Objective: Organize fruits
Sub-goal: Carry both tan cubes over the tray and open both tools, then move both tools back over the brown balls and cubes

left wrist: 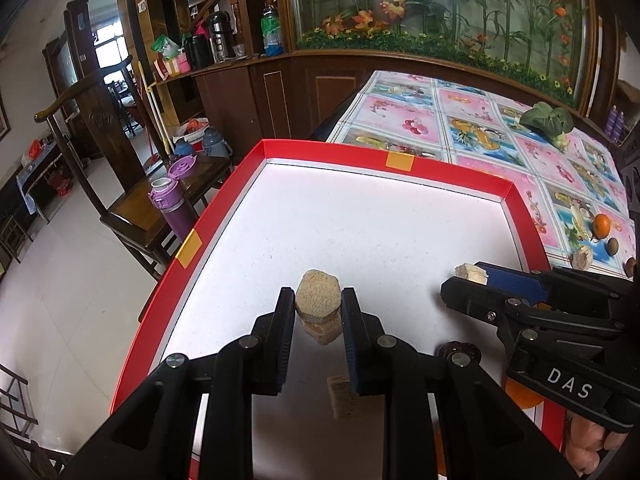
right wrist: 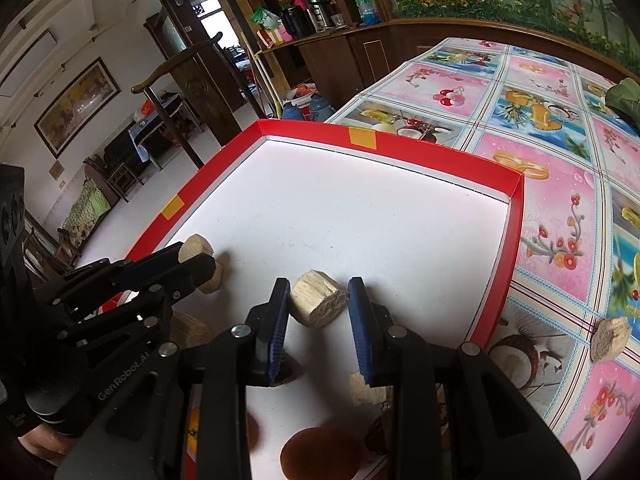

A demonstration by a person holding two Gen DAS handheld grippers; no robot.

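Left tool [left wrist: 318, 308] clamped on tan chunk [left wrist: 318, 296] over red tray [left wrist: 448, 178], right tool [right wrist: 319, 300] part-open around pale chunk [right wrist: 319, 304].

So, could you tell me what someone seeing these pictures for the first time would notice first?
Probably the big red-rimmed tray with its white floor, filling the middle of both views. Next, the two black grippers over its near end: the left gripper is closed on a tan chunk, while the right gripper has a pale fibrous chunk between its fingers, with gaps on both sides. Beyond the tray lies a bright fruit-patterned tablecloth.
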